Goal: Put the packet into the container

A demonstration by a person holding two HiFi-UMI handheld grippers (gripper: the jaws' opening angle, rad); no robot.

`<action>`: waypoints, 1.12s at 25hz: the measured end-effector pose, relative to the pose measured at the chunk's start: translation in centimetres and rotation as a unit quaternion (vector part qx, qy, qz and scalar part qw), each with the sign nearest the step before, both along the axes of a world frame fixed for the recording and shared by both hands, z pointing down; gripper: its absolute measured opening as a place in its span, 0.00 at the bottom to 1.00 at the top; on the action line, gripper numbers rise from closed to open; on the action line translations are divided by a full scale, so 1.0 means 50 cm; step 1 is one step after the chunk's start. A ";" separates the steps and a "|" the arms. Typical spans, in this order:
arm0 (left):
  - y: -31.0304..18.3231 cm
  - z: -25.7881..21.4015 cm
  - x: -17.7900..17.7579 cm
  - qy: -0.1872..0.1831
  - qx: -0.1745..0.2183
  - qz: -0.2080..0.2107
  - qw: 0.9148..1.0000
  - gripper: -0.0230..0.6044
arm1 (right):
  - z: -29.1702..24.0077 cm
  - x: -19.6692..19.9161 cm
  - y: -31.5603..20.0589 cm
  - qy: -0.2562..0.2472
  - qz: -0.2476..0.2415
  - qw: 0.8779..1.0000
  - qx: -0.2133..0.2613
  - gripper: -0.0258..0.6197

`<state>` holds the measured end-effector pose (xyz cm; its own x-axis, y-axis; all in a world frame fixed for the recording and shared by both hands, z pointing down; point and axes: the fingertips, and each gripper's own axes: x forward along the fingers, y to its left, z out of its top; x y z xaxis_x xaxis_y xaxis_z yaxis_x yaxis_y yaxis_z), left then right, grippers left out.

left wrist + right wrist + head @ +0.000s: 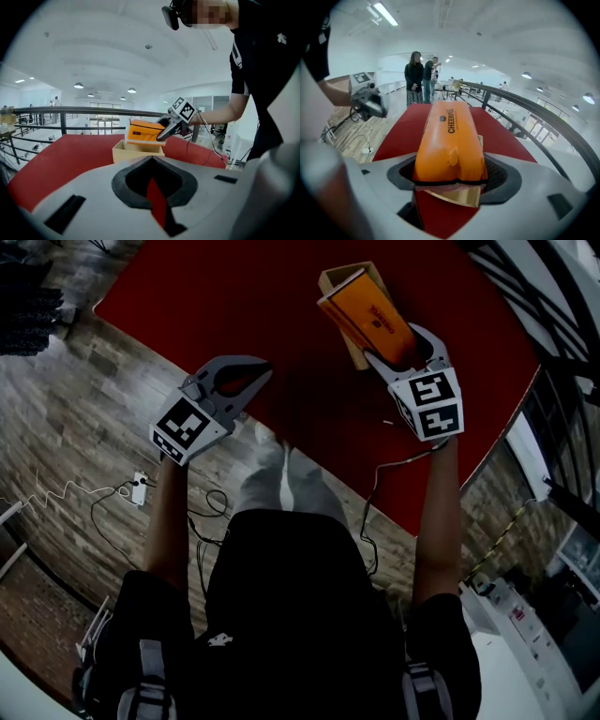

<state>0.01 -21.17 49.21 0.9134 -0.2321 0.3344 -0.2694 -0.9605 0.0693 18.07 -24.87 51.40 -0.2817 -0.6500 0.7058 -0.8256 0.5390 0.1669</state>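
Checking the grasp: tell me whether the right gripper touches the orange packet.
Touching. The right gripper view shows the right gripper clamping the orange packet between its jaws.

Item count: 1 orange packet (367, 317); 1 tan container (339, 279); 2 claws: left claw (262, 379), right claw (405, 345); 2 marker cubes: left cube (183, 427), right cube (429, 407); 1 red counter (234, 296); 2 bystanders: first bystander (414, 79), second bystander (427, 77); 1 power strip (140, 486) on floor (84, 399)
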 end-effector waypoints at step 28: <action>0.000 0.064 -0.006 0.000 -0.037 -0.060 0.998 0.05 | 0.149 0.060 -0.072 -0.037 0.188 0.980 -0.062 0.62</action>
<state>-0.28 -21.15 52.43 0.8805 -0.3136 0.3555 -0.3815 -0.9139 0.1385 21.05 -28.48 58.87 -0.0932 -0.6280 0.7726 -0.9770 0.2071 0.0506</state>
